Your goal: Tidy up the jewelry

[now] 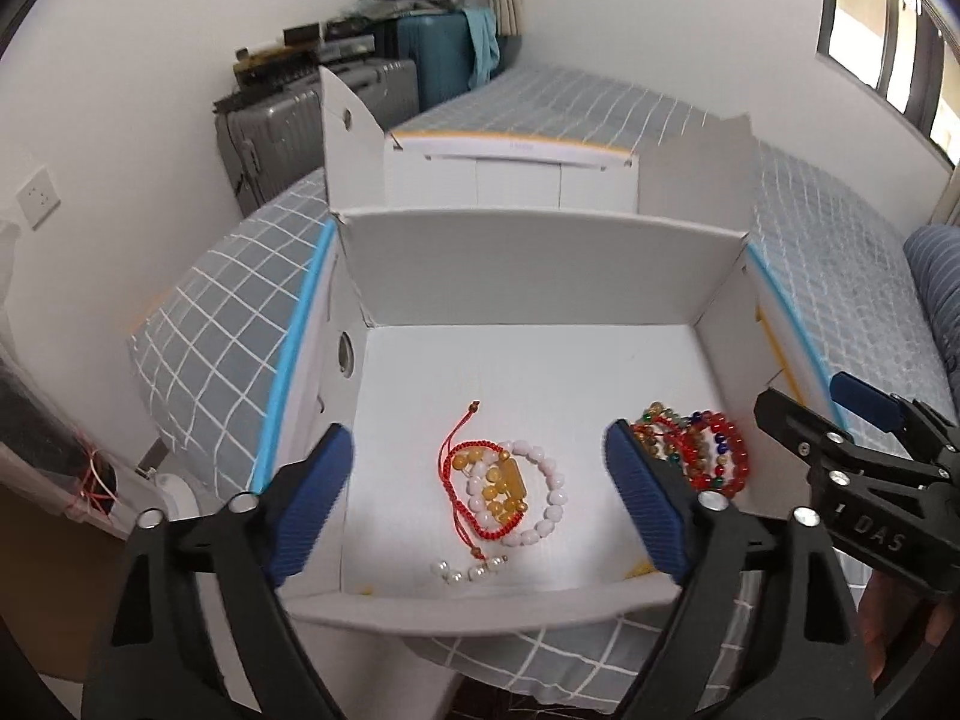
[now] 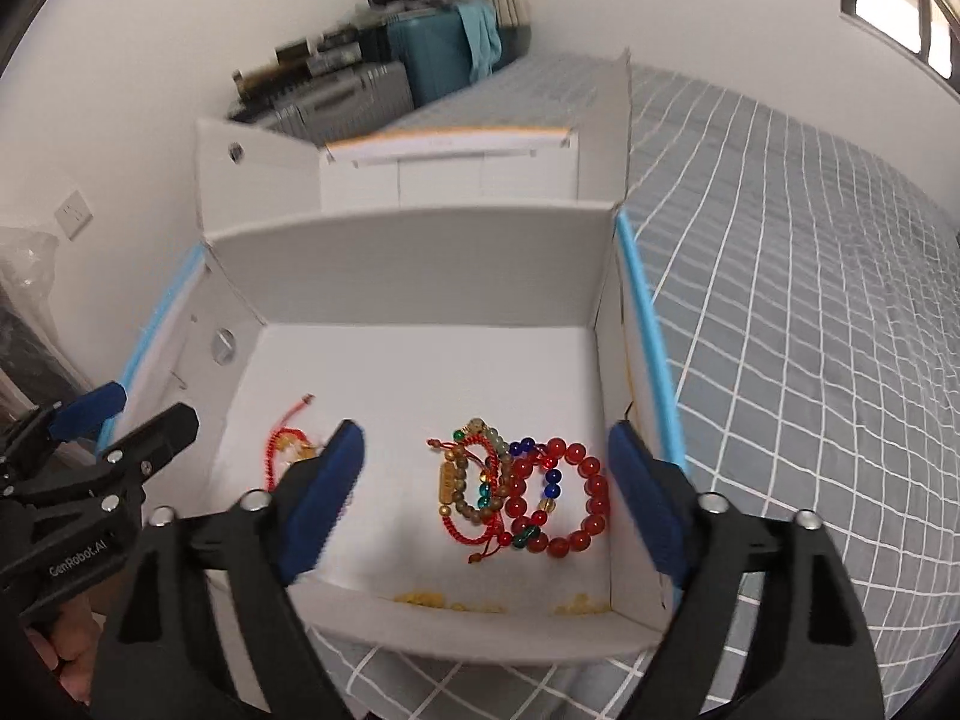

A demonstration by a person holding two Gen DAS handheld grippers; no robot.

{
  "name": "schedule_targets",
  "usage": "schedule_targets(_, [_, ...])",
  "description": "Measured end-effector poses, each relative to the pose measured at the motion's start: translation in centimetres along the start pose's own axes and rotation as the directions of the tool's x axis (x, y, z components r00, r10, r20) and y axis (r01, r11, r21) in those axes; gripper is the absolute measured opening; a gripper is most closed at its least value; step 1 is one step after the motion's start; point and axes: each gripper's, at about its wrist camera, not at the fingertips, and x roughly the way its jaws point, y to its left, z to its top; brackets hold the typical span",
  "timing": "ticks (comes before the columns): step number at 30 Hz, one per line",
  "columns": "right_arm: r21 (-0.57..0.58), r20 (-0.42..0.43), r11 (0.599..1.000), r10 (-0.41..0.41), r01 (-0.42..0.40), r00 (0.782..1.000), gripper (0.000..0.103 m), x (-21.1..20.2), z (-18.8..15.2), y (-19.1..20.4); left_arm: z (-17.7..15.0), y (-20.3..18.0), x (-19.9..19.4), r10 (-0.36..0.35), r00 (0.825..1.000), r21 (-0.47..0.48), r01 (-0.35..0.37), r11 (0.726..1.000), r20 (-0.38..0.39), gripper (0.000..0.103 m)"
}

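Observation:
An open white cardboard box point(image 1: 540, 264) rests on a bed. On its floor lies a pile of a red cord bracelet, yellow beads and a pink bead bracelet point(image 1: 501, 489), with small white pearls point(image 1: 468, 570) in front. To the right lies a second pile of red, blue, green and brown bead bracelets point(image 1: 702, 450), seen in the right wrist view as the red bead pile point(image 2: 528, 495). My left gripper point(image 1: 480, 501) hangs open above the first pile, holding nothing. My right gripper point(image 2: 492, 498) hangs open above the second pile, also holding nothing.
The box's raised lid flaps point(image 1: 342, 138) stand behind it. A grey checked bedspread point(image 2: 810, 300) stretches to the right. Suitcases point(image 1: 336, 102) stand against the far wall. A wall socket point(image 1: 37, 197) sits at the left. A hand point(image 2: 66, 654) grips the left tool.

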Motion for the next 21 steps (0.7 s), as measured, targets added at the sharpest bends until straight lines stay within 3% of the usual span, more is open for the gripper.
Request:
schedule_targets(3, [0.024, 0.041, 0.999, -0.022, 0.021, 0.999, 0.095, -1.9, -0.6, -0.3, -0.8, 0.0, -1.4, 0.005, 0.999, -0.003, -0.004, 1.000, 0.032, 0.097])
schedule_targets(10, [0.032, 0.087, 0.999, -0.022, 0.019, 0.996, 0.095, -4.4, -3.6, -0.2, -3.3, 0.4, -2.9, 0.022, 0.997, -0.003, -0.021, 1.000, 0.070, 0.097])
schedule_targets(21, [0.016, 0.085, 0.999, -0.050, 0.049, 0.995, 0.095, -4.1, -8.0, 0.2, -7.6, 1.4, -2.9, -0.009, 0.997, -0.018, 0.011, 1.000, 0.072, 0.097])
